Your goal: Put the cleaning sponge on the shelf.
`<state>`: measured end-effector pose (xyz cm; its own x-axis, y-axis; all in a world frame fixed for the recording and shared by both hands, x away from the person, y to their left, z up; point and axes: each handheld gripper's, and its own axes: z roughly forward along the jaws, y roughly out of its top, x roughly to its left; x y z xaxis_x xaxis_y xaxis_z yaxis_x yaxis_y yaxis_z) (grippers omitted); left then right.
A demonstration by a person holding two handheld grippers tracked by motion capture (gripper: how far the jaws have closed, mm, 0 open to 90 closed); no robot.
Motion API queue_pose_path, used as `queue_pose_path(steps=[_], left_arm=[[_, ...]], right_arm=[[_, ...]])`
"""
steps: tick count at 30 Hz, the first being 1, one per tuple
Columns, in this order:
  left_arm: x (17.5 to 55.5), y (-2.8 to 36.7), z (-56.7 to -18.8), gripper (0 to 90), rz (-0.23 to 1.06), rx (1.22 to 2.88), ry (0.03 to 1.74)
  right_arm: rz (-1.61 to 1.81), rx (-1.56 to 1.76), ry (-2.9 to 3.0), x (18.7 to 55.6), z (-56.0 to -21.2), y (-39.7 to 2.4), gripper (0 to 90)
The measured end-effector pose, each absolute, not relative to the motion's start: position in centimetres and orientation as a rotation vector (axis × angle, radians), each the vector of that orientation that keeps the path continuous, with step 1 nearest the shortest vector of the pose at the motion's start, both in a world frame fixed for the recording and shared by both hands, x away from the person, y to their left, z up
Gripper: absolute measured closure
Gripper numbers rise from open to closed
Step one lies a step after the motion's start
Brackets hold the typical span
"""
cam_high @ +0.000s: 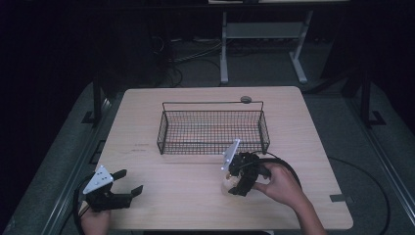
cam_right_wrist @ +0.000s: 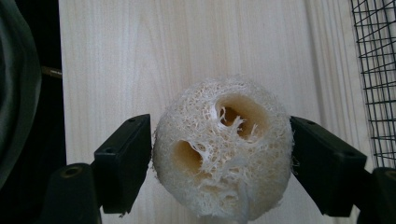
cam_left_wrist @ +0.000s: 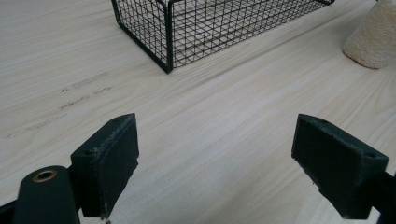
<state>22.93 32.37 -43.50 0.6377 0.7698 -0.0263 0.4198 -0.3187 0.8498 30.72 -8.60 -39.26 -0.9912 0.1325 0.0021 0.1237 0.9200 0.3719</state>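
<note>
Left gripper [cam_high: 128, 182] jaws spread wide, nothing between them, hovering over the table [cam_high: 161, 196]. Right gripper [cam_right_wrist: 219, 154] jaws pinching the loofah [cam_right_wrist: 223, 148] from both sides, pads touching it, just beside the wire basket [cam_high: 213, 128].

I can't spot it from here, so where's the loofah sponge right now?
The loofah sponge sits on the table between the right gripper jaws, just in front of the wire basket, toward its right end.

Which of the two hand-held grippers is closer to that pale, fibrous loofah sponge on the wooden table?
The right gripper: its black jaws sit against both sides of the pale fibrous loofah sponge. The left gripper waits open, well off near the table's front left corner.
</note>
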Motion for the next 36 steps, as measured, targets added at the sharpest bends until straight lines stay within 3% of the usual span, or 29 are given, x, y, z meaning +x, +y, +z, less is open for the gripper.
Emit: queue_pose_path(steps=[6, 36], left_arm=[[22.9, 32.4, -43.5, 13.7, 0.484, 1.95, 0.939], [22.9, 32.6, -43.5, 13.7, 0.487, 1.938, 0.944]], right_arm=[[0.576, 0.195, 3.06, 30.8, -39.2, -8.5, 27.6], [0.589, 0.164, 3.071, 33.4, -35.6, -8.7, 28.2]])
